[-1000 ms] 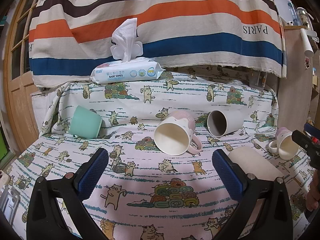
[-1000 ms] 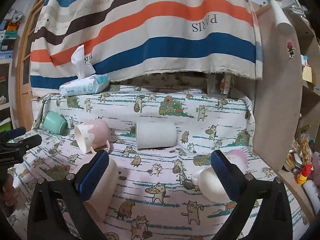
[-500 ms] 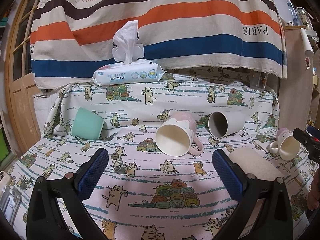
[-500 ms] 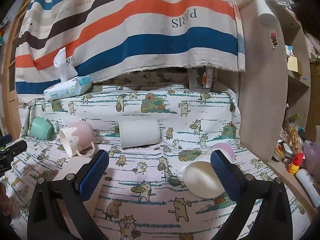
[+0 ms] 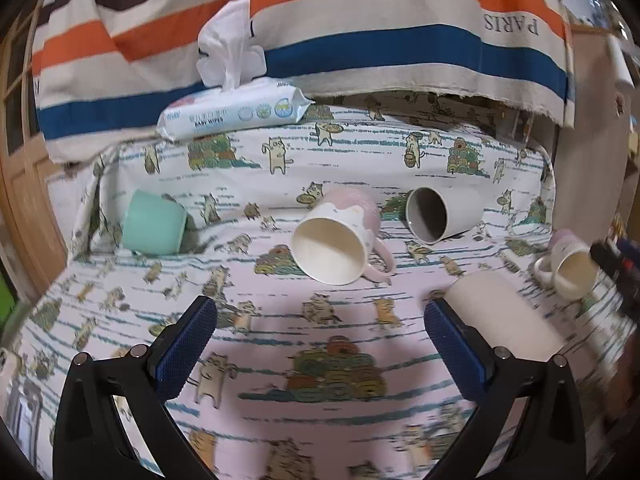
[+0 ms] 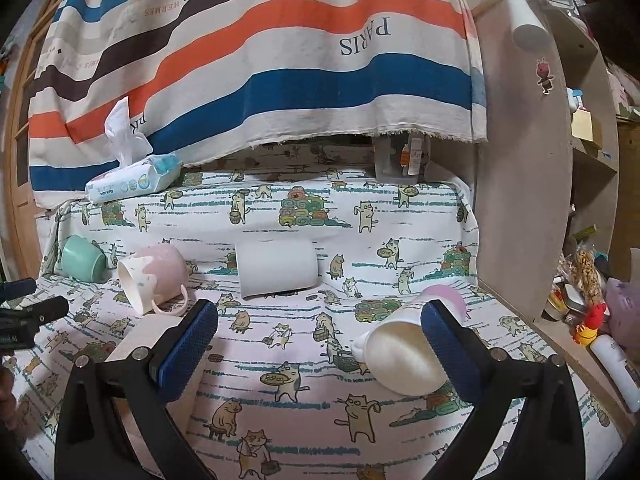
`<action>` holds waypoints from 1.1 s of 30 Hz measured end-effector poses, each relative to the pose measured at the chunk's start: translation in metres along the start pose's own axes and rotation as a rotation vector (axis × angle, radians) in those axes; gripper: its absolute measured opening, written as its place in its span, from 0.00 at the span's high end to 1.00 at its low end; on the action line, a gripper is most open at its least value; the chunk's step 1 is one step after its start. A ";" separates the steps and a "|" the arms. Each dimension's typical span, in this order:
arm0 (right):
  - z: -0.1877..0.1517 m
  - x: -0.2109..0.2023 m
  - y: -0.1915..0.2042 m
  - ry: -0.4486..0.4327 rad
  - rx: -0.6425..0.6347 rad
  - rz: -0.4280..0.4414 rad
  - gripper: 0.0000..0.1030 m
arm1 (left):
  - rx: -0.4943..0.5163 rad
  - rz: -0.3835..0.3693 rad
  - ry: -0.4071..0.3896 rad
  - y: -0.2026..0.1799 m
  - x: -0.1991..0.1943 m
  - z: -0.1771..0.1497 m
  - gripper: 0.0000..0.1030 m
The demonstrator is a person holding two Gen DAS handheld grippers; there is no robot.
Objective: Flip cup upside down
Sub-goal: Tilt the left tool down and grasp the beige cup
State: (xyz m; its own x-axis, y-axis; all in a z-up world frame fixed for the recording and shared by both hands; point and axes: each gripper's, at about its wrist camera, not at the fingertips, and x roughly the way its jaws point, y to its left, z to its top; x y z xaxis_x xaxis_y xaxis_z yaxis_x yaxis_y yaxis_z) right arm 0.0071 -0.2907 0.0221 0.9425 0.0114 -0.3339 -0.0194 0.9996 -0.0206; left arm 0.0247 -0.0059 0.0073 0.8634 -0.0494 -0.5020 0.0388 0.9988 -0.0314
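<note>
Left gripper (image 5: 320, 332) advanced; 5 cups (image 5: 334, 246) sideways.

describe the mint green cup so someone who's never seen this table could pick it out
Find the baby wipes pack on the raised ledge below the striped cloth. Below it, at the cat-print cloth's far left edge, the mint green cup lies on its side. It is the only green cup and has no visible handle; the others are white or pink.

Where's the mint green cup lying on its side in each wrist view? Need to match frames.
Left wrist: mint green cup at left of centre, on its side against the raised cloth step.
Right wrist: same cup at far left edge, mid-height.
Shared landmark: baby wipes pack on the ledge above and behind it.
</note>
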 end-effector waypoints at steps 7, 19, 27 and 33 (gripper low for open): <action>0.001 -0.001 -0.004 0.000 0.010 -0.053 0.01 | -0.117 -0.079 0.151 -0.022 0.009 0.029 0.00; 0.001 -0.001 -0.012 -0.003 0.053 -0.085 0.01 | -0.089 -0.105 0.446 -0.099 0.063 0.041 0.08; 0.000 -0.002 -0.016 -0.005 0.071 -0.087 0.01 | -0.098 -0.025 0.533 -0.111 0.099 0.033 0.09; 0.000 -0.002 -0.016 -0.004 0.073 -0.079 0.01 | -0.134 -0.065 0.565 -0.108 0.114 0.029 0.31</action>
State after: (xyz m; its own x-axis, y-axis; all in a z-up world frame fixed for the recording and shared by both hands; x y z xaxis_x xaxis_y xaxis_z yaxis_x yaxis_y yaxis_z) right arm 0.0057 -0.3070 0.0235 0.9414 -0.0671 -0.3307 0.0787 0.9967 0.0218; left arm 0.1339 -0.1193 -0.0215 0.4575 -0.1434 -0.8776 -0.0136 0.9857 -0.1682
